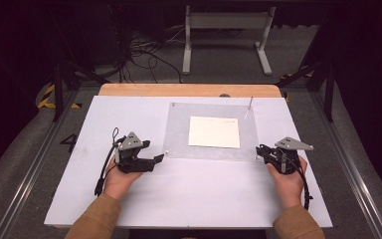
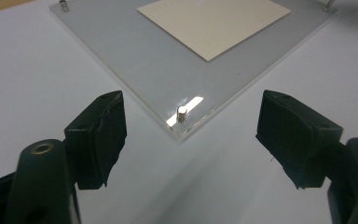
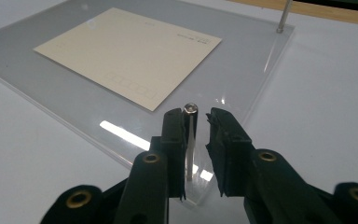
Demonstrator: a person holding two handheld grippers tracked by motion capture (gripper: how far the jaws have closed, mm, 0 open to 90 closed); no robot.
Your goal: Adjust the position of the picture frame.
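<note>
The tabletop point(image 1: 189, 194) has a matt white, smooth surface, with a strip of bare light wood point(image 1: 189, 90) along its far edge. On it lies a clear, glossy plastic sheet point(image 2: 135, 60) whose polished edges catch bright glints. A cream paper card point(image 3: 130, 53), matt and flat, lies on that sheet. The short pin point(image 2: 182, 113) at the sheet's near left corner and the taller pin point(image 3: 189, 135) at the near right corner look like shiny bare metal. The fingers point(image 2: 100, 140) are matt black with rough, worn pads and brass-coloured rivets. The sleeves point(image 1: 97, 219) are tan cloth.
</note>
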